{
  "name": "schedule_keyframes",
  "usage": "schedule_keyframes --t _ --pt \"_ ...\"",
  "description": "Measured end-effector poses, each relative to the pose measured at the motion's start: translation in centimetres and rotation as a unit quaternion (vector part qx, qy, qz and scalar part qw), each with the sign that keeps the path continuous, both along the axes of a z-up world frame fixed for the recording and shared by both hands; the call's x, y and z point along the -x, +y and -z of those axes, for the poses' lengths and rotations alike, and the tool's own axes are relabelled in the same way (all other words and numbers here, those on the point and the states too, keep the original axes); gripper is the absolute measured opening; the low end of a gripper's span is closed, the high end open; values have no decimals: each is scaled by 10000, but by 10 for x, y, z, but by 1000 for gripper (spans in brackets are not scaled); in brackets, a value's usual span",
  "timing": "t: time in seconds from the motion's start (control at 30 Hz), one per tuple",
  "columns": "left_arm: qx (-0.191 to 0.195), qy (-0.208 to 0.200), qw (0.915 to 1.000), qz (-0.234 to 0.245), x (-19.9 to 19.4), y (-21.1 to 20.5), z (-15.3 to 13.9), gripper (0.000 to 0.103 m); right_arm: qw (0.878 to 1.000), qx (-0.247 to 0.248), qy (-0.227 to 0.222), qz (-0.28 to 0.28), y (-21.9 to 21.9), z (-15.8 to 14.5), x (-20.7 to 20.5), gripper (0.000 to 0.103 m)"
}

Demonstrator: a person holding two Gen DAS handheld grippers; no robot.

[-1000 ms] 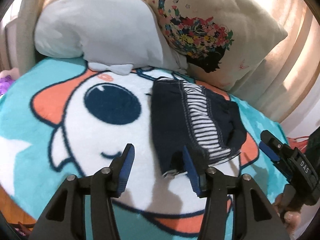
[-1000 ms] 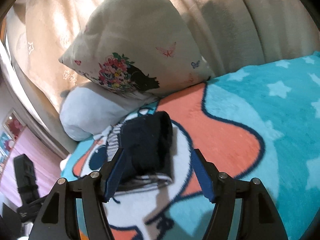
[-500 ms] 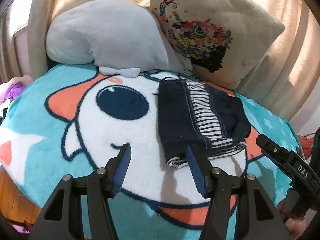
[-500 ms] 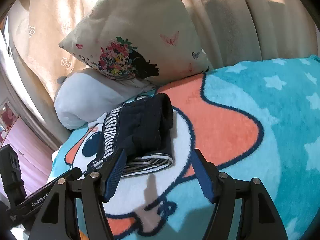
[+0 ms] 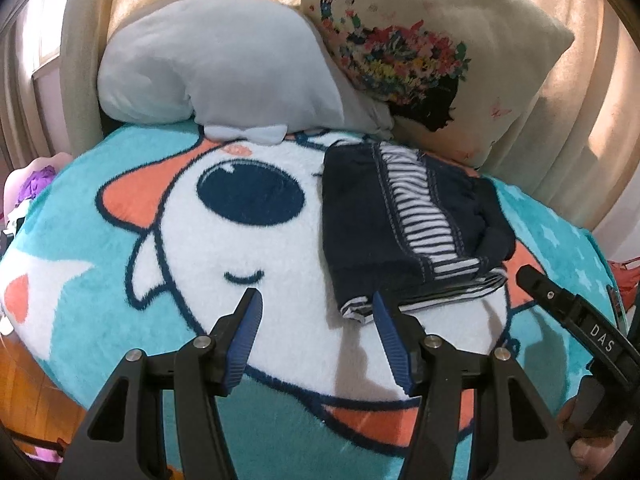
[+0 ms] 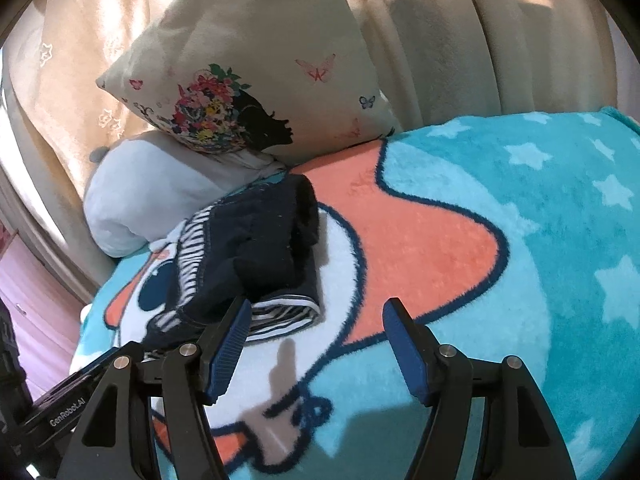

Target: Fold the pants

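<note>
Here, one pair of folded navy pants (image 5: 404,236) with a striped white lining lies on one fleece cartoon blanket (image 5: 224,256) printed in teal, white and orange. Two cushions sit behind it: one pale grey plush pillow (image 5: 224,60) in the upper left of the left wrist view, and one cream cushion (image 5: 424,52) with a flower-haired silhouette in the upper right. Beige curtains (image 6: 460,36) hang behind.

Two grippers show. The left gripper (image 5: 318,334), at the bottom centre of its own view, has its blue-padded fingers spread apart and holds nothing; the pants lie just above and right of it, their striped near edge close beside its right fingertip. The right gripper (image 6: 316,340) is likewise spread wide and empty; in its view the pants (image 6: 256,248) sit centre left, just above its left fingertip.

In the left wrist view, the right gripper's black body at the lower right edge reads "DAS". In the right wrist view, the left gripper's body at the lower left reads "GenRobot.AI".
</note>
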State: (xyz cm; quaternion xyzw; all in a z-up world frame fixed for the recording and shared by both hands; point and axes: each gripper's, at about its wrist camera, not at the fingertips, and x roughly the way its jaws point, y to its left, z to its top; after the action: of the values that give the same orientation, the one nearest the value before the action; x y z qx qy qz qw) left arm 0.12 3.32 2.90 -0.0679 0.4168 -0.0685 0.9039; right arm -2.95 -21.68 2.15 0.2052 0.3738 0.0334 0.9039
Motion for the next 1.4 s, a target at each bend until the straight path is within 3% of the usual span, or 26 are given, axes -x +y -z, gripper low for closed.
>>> schedule_keyframes --t 0.2,0.47,0.83,1.4 --pt "-88 71 9999 16 0 -4 -1 56 9986 243 -47 463 -8 -8 8 73" --pt "-260 -344 9990 95 2 -12 -12 57 9950 649 -385 654 -14 -20 15 76" --pt "-521 -429 9976 137 12 -21 -11 58 9952 864 -360 301 3 -12 17 76" --pt "-464 -381 9981 162 21 -18 -10 63 9937 1086 -241 124 15 -10 21 77"
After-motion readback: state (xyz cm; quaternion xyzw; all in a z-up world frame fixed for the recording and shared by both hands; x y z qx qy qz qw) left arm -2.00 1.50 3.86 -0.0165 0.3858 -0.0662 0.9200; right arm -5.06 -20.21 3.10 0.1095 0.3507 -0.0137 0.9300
